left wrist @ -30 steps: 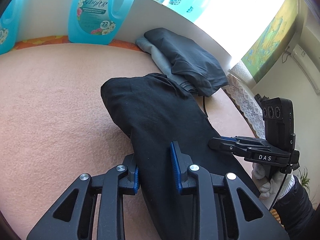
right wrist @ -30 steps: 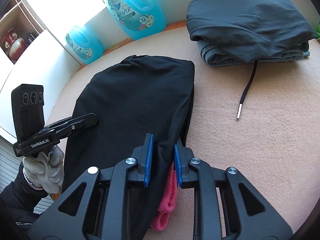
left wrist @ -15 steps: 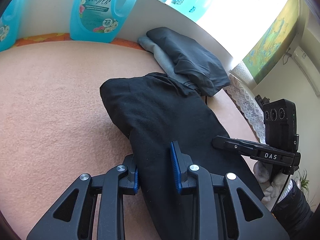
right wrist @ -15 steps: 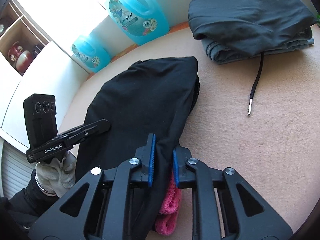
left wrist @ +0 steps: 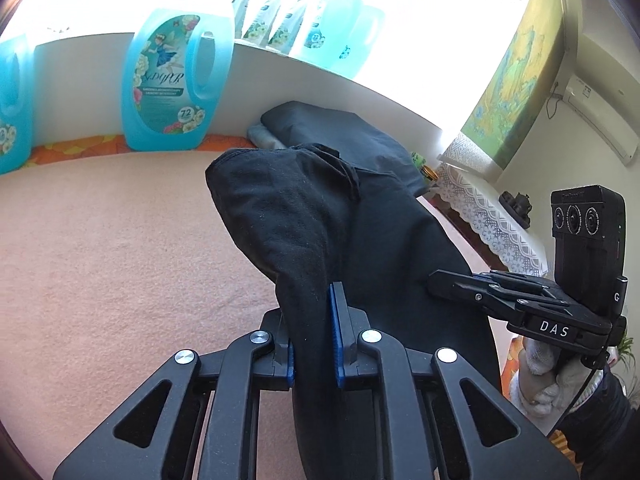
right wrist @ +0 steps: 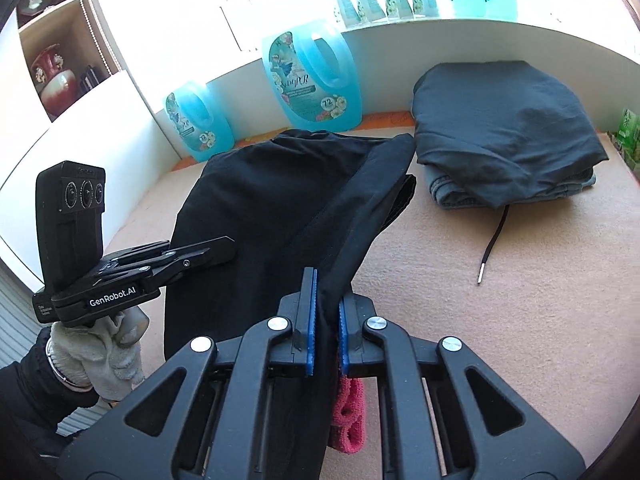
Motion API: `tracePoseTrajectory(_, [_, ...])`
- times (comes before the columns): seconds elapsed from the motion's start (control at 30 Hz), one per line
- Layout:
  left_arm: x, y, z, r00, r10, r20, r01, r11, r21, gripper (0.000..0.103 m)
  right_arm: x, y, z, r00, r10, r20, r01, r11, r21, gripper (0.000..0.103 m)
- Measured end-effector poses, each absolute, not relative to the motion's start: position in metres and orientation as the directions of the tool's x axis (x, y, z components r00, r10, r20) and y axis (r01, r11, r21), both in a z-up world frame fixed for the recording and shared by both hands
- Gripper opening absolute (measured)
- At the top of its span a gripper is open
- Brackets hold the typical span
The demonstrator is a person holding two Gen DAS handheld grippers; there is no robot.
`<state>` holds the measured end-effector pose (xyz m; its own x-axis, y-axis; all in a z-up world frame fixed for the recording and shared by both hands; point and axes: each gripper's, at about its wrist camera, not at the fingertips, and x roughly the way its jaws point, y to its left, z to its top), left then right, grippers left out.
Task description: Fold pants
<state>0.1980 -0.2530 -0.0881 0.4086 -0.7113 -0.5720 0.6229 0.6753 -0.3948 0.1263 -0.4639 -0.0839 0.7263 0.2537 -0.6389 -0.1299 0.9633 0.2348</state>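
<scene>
Left tongs (left wrist: pixel 314 344) closing on the black pants (left wrist: pixel 304 216); right tongs (right wrist: pixel 325 322) pinching them | keep both corners level; carry across evenly

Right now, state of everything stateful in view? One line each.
black pants: near end pinched at two spots, raised off the table
left hand-held gripper: closing on the pants
right hand-held gripper: shut on the pants
grey garments: folded, stacked at the back
drawstring: loose on the table
detergent jug: upright, against the wall
</scene>
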Motion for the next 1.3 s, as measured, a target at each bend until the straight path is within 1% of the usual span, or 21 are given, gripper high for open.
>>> tracePoseTrajectory(0.23, [0.212,-0.283,-0.037,0.423,-0.751,-0.508,0.688,0.631,-0.36,0.012,0.126,-0.48,-0.022,0.803,0.178,-0.569,-0.099,0.981,0.168,0.009])
tracePoseTrajectory(0.43, [0.235,-0.325,0.007,0.427,-0.787,-0.446,0.743,0.586,-0.323,0.012,0.14,-0.505,0.031,0.858,0.066,-0.509,-0.021,0.995,0.095,0.009])
tracePoseTrajectory(0.6, [0.261,-0.365,0.035,0.43,-0.808,-0.403,0.784,0.555,-0.277,0.012,0.169,-0.53,0.065,0.874,-0.036,-0.485,0.052,0.999,0.018,0.009])
tracePoseTrajectory(0.73, [0.288,-0.395,0.043,0.419,-0.826,-0.377,0.801,0.532,-0.274,0.012,0.203,-0.554,0.08,0.873,-0.099,-0.478,0.102,0.995,-0.02,0.009])
tracePoseTrajectory(0.9, [0.33,-0.424,0.032,0.391,-0.841,-0.374,0.801,0.511,-0.313,0.012,0.257,-0.579,0.07,0.846,-0.158,-0.51,0.142,0.987,-0.072,0.009])
tracePoseTrajectory(1.07, [0.37,-0.444,-0.005,0.369,-0.841,-0.397,0.771,0.515,-0.375,0.012,0.308,-0.604,0.034,0.806,-0.167,-0.568,0.152,0.986,-0.074,0.009])
tracePoseTrajectory(1.17, [0.391,-0.456,-0.033,0.346,-0.834,-0.431,0.741,0.524,-0.42,0.012,0.337,-0.616,0.007,0.769,-0.202,-0.606,0.167,0.979,-0.115,0.009])
tracePoseTrajectory(1.27, [0.408,-0.47,-0.057,0.376,-0.781,-0.498,0.71,0.588,-0.387,0.012,0.363,-0.631,-0.02,0.721,-0.282,-0.632,0.225,0.959,-0.171,0.009])
tracePoseTrajectory(1.3, [0.413,-0.471,-0.063,0.397,-0.753,-0.525,0.69,0.622,-0.372,0.016,0.369,-0.638,-0.026,0.701,-0.333,-0.63,0.272,0.942,-0.195,0.009])
